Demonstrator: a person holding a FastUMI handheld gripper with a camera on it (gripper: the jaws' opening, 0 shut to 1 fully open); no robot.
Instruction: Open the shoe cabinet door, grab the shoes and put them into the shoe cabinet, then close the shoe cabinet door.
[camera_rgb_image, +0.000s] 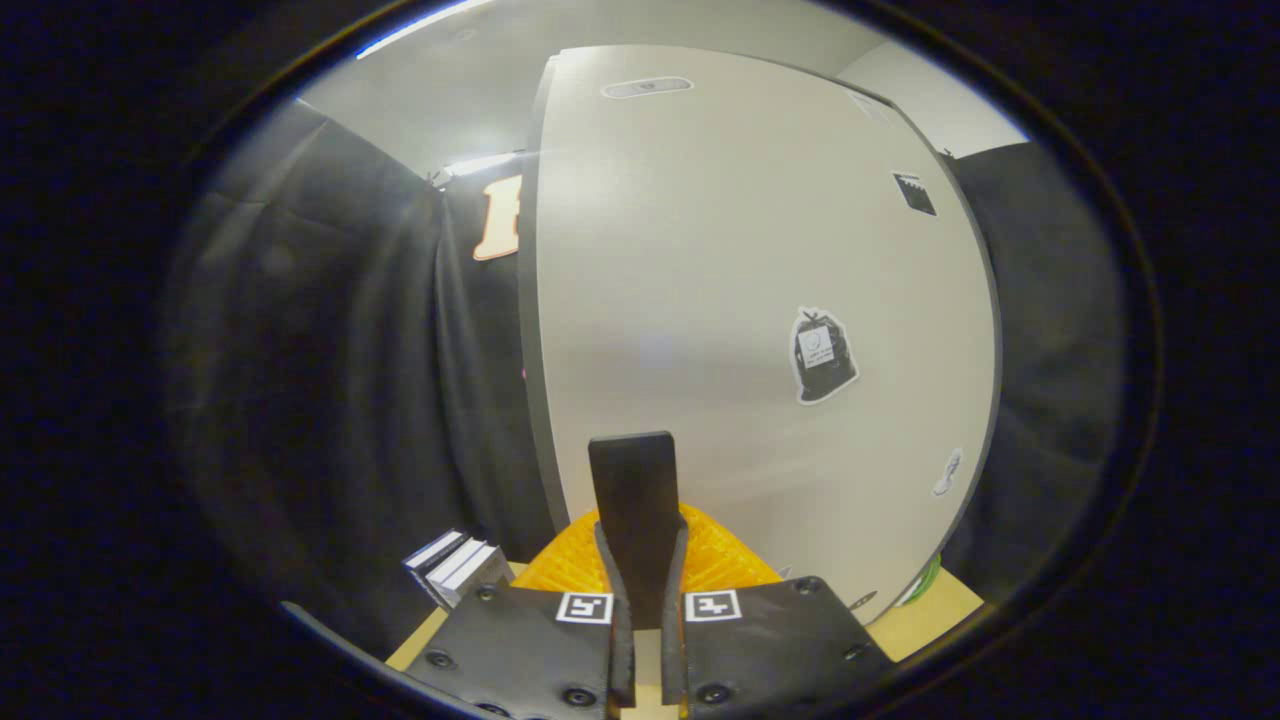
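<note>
White cabinet door (740, 300) stands closed ahead, so opening appears still to come. The gripper (640, 470) has its fingers drawn together, gripping nothing; an orange ribbed object (725, 560) lies just beyond.

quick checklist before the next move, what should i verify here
1. Gripper carrying nothing: fingers pressed together, nothing between them. Ok.
2. Cabinet door open: white face ahead of the fingers, no interior seen. Cannot tell.
3. Handle recess within reach: well beyond the fingers, at the door's far end. Cannot tell.
4. Orange ridged item is the shoe: low by the fingers, before the door, partly hidden. Cannot tell.
5. Books out of the path: off to the side. Ok.
</note>
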